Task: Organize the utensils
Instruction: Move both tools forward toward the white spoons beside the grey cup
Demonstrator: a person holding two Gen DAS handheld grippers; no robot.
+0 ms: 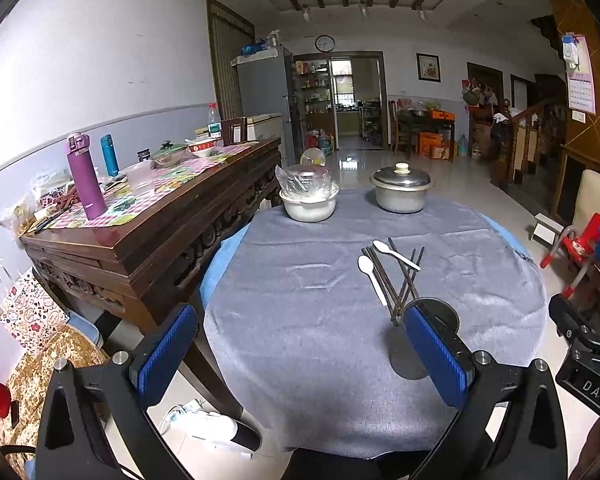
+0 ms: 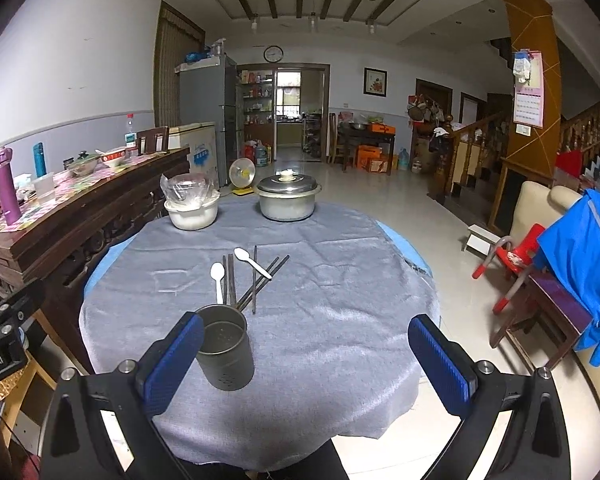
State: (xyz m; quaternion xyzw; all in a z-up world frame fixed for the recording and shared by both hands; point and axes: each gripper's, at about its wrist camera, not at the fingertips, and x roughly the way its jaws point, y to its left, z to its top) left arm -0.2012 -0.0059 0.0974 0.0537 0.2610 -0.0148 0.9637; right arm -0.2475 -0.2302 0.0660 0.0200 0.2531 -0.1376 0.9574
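1. I saw the holder standing on the surface, nearest me.
2. Chopsticks and two spoons lay just behind it.
3. A pot and bowl sat at the far edge, bowl left.

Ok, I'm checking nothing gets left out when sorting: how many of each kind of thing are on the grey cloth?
White spoons: 2
Dark chopsticks: about 6 (they overlap, so the count is unsure)
Metal holder: 1
Lidded pot: 1
Covered bowl: 1
Total: about 11
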